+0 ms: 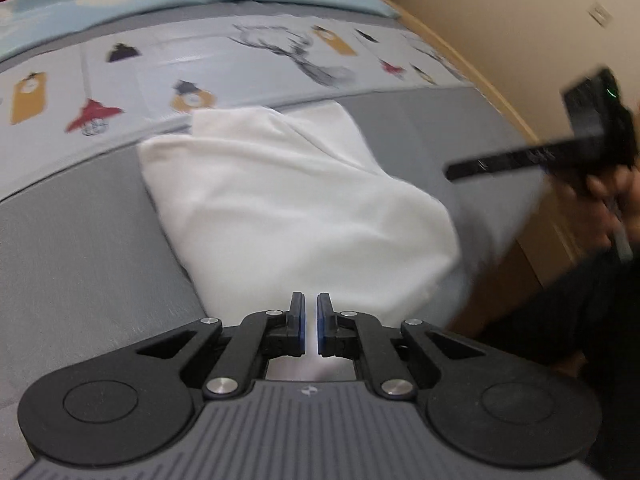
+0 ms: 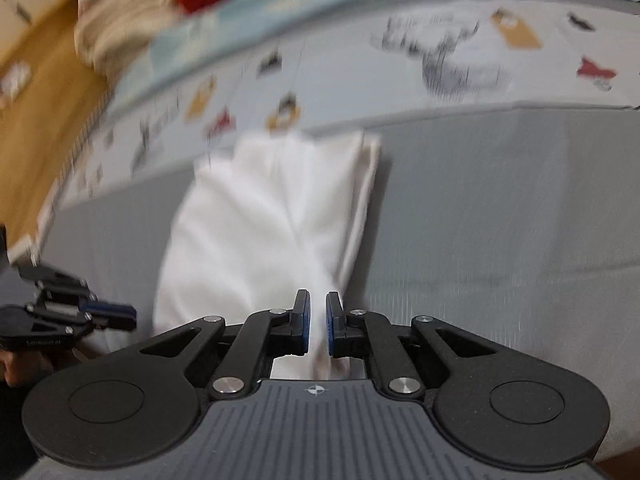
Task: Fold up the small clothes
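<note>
Both tongs, left tongs (image 1: 311, 322) and right tongs (image 2: 318, 326), are clenched on the near edge of the white garment (image 1: 288, 200) on the bed (image 1: 80, 240), ready to carry it over for 1 fold.

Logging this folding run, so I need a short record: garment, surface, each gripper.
garment: white cloth, partly folded, lying on the bed
surface: grey bedspread with a printed band beyond it
left gripper: nearly shut at the cloth's near edge; grip unclear
right gripper: shut on cloth, a fold between its pads
</note>
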Demonstrator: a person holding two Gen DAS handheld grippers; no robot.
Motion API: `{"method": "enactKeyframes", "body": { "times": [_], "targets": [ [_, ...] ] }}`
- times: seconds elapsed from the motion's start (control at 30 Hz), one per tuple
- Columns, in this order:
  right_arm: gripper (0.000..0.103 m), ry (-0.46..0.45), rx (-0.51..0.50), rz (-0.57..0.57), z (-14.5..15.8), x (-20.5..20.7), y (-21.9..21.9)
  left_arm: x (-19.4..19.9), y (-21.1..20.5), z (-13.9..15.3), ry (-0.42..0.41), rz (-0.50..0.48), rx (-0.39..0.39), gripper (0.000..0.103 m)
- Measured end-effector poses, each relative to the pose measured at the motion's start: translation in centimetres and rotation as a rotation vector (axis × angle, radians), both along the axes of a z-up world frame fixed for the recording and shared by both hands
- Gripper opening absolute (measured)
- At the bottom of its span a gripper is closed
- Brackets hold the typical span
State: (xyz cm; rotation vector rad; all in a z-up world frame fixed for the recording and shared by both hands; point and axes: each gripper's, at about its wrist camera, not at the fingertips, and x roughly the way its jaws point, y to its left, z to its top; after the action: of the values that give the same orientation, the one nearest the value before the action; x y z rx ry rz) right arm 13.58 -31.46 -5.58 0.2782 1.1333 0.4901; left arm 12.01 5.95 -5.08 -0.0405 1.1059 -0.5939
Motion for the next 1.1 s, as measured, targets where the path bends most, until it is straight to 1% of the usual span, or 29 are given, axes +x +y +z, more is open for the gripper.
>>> {"method": "enactKeyframes", "body": {
  "times": [0.07,0.1,0.13,0.2,0.23,0.27,0.3,0.33,0.4,0.47,0.53,0.6,0.63,0.67,0.7,0.73,0.77,0.8,0.83,0.87,0.93,1.0,1.1],
  "targets": [
    [0.009,-0.009,0.035,0.004,-0.4,0.4,0.2,0.7,-0.5,-0.8,0.01,0.023,0.053,0.006],
    [0.009,-0.015,0.033,0.024,-0.8,0.5,0.7,1.1,-0.6,-1.3,0.013,0.03,0.082,0.006],
    [0.009,-0.023,0.017,0.047,-1.4,0.5,1.4,1.4,-0.6,-1.8,0.013,0.04,0.109,0.006],
    [0.009,-0.019,-0.04,0.086,-2.6,0.5,2.8,1.8,-0.4,-2.2,0.009,0.076,0.139,0.013],
    [0.009,-0.014,-0.068,0.097,-3.3,0.5,3.4,2.1,-0.1,-2.2,-0.002,0.104,0.135,0.018],
    [0.009,0.003,-0.101,0.103,-4.2,0.5,3.7,2.3,0.7,-2.3,-0.014,0.144,0.115,0.026],
    [0.009,0.036,-0.143,0.109,-5.2,0.6,4.0,2.5,1.3,-2.2,-0.016,0.185,0.093,0.03],
    [0.008,0.073,-0.185,0.118,-6.2,0.8,4.3,2.9,1.8,-2.3,-0.012,0.225,0.072,0.033],
    [0.009,0.081,-0.226,0.136,-6.7,0.8,4.5,3.8,2.7,-2.5,0.005,0.304,0.033,0.035],
    [0.009,0.068,-0.199,0.127,-6.2,1.2,4.1,4.8,3.4,-2.9,0.032,0.374,-0.001,0.047],
    [0.01,0.027,-0.149,0.078,-5.1,1.9,3.0,5.5,3.7,-3.3,0.053,0.413,-0.028,0.053],
    [0.011,-0.035,-0.093,0.018,-3.8,2.5,1.8,6.2,3.4,-3.7,0.067,0.435,-0.024,0.054],
    [0.014,-0.076,-0.061,-0.031,-3.0,2.9,1.0,6.5,3.3,-3.8,0.07,0.442,-0.016,0.054],
    [0.024,-0.105,-0.034,-0.079,-2.6,3.4,0.3,6.8,3.2,-3.9,0.074,0.445,-0.012,0.055],
    [0.029,-0.127,-0.01,-0.132,-2.3,3.9,-0.1,7.1,3.1,-4.1,0.079,0.447,-0.011,0.056],
    [0.042,-0.141,0.01,-0.187,-2.2,4.2,-0.8,7.4,2.9,-4.3,0.084,0.451,-0.006,0.059],
    [0.051,-0.146,0.024,-0.236,-2.3,4.6,-1.3,7.8,2.8,-4.6,0.091,0.456,-0.001,0.06],
    [0.052,-0.136,0.035,-0.265,-2.6,5.2,-1.6,8.0,2.7,-4.8,0.098,0.458,0.0,0.06],
    [0.052,-0.114,0.043,-0.272,-3.0,5.8,-1.6,8.3,2.7,-5.0,0.108,0.461,-0.001,0.063],
    [0.052,-0.08,0.046,-0.267,-3.7,6.3,-1.4,8.6,2.6,-5.3,0.115,0.465,-0.003,0.066],
    [0.052,-0.017,0.044,-0.248,-5.1,7.2,-0.4,9.1,2.5,-5.7,0.131,0.47,-0.003,0.07],
    [0.052,0.026,0.041,-0.229,-6.4,7.6,0.8,9.7,2.2,-6.2,0.158,0.472,-0.004,0.07],
    [0.056,0.085,0.012,-0.216,-7.9,7.8,2.2,10.4,1.9,-6.7,0.177,0.485,-0.002,0.073]
  ]
}}
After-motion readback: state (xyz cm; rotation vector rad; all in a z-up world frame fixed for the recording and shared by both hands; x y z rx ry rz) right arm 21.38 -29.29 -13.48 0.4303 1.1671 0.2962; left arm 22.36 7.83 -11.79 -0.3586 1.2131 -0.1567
